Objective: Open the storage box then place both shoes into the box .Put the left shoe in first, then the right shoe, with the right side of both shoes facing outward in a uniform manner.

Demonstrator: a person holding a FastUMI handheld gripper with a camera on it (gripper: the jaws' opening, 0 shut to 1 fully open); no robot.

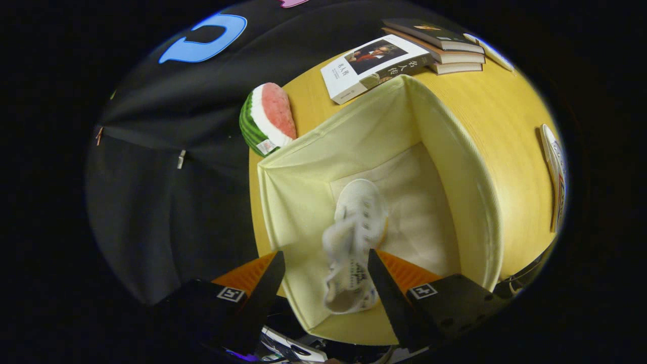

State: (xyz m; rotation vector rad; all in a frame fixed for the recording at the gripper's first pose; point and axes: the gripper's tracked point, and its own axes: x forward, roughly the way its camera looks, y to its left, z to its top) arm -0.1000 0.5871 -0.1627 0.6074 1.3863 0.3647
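Tabletop box (303,167) holds shoe (354,237) between spread fingers (384,283).

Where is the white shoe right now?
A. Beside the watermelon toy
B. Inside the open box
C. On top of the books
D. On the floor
B: the shoe lies inside the open box, between the spread fingers of the gripper, which do not press on it. The books and the watermelon toy sit outside the box on the table.
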